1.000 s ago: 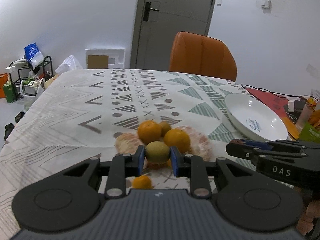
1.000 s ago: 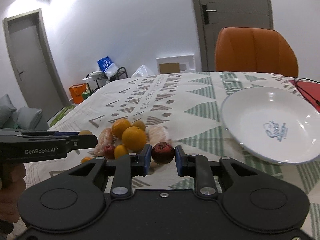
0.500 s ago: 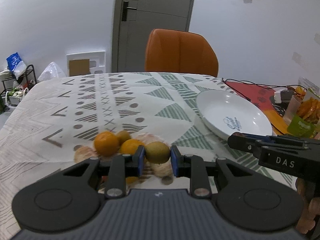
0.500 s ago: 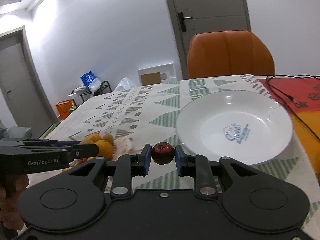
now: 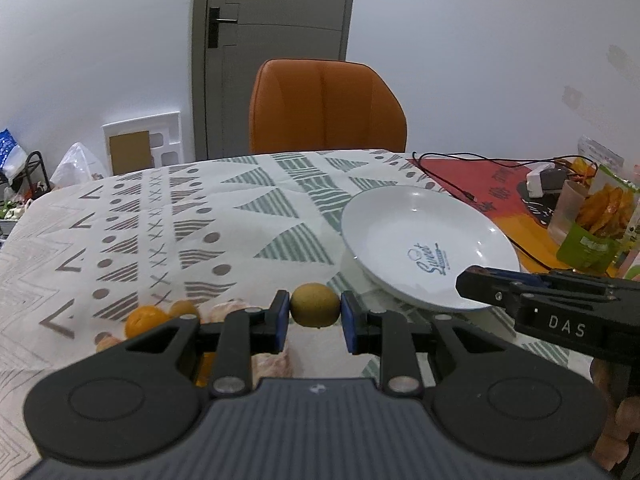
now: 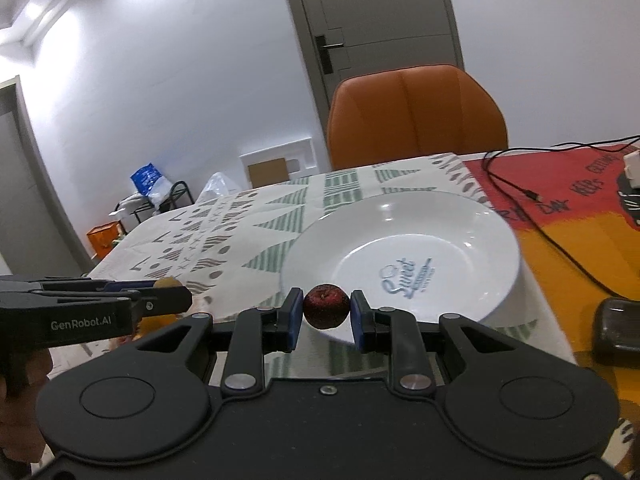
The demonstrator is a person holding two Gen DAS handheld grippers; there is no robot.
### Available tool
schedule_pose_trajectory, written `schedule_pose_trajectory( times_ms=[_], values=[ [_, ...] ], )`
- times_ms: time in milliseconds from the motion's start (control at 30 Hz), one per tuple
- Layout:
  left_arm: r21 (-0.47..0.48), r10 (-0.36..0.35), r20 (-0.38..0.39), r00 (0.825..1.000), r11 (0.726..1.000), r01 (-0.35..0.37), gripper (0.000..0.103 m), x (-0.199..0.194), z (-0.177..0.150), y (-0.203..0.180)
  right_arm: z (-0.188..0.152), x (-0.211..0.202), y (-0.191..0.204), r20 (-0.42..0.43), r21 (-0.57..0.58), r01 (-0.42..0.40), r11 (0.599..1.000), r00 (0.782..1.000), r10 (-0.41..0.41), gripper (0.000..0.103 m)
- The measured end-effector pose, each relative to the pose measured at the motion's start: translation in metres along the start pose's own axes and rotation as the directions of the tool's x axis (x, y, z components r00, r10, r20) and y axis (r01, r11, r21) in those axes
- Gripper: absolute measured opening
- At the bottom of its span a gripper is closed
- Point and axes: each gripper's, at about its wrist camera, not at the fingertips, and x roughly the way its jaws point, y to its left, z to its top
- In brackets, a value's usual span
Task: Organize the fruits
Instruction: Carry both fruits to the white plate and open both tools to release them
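A: So where did the plate (image 6: 472,216) lie?
B: Straight ahead of the right claw (image 6: 325,316), pinching a dark red fruit (image 6: 325,306) at its near rim; left claw (image 5: 315,317), pinching the kiwi (image 5: 315,305), sat further left.

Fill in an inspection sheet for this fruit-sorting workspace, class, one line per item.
Surface: patterned tablecloth.
Job's things: white plate, empty; fruit pile on the cloth.
Clutter: snack bag, dark object.
Grippers: left gripper shut on kiwi; right gripper shut on red fruit, at the plate's near rim.
Cables: black cable beside the plate.
Surroundings: orange chair, door.
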Motion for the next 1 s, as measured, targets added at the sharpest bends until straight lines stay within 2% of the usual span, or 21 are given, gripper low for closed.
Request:
schedule_pose_trajectory(
  times_ms=[433, 533, 733, 867, 1000],
  values=[
    [0.032, -0.021, 0.007, 1.0, 0.999, 0.02, 0.026, 0.012, 0.018, -0.02, 0.01, 0.003, -0.028, 0.014, 0.038, 0.053, 0.998, 0.998, -0.053, 0.024],
    [0.039, -0.023, 0.011, 1.0, 0.999, 0.023, 0.026, 0.014, 0.022, -0.024, 0.011, 0.005, -0.033, 0.017, 0.051, 0.064, 0.997, 0.998, -0.065, 0.029],
    [0.054, -0.034, 0.004, 0.999, 0.998, 0.033, 0.026, 0.023, 0.027, -0.032, 0.01, -0.001, -0.039, 0.02, 0.064, 0.075, 0.995, 0.997, -0.076, 0.032],
    [0.067, -0.048, 0.0, 0.999, 0.997, 0.048, 0.026, 0.027, 0.03, -0.04, 0.006, -0.011, -0.042, 0.022, 0.073, 0.081, 0.994, 0.996, -0.082, 0.041],
    [0.085, -0.065, -0.001, 0.998, 0.994, 0.065, 0.026, 0.031, 0.032, -0.051, 0.003, -0.017, -0.044, 0.025, 0.083, 0.082, 0.993, 0.996, -0.084, 0.045]
  ],
)
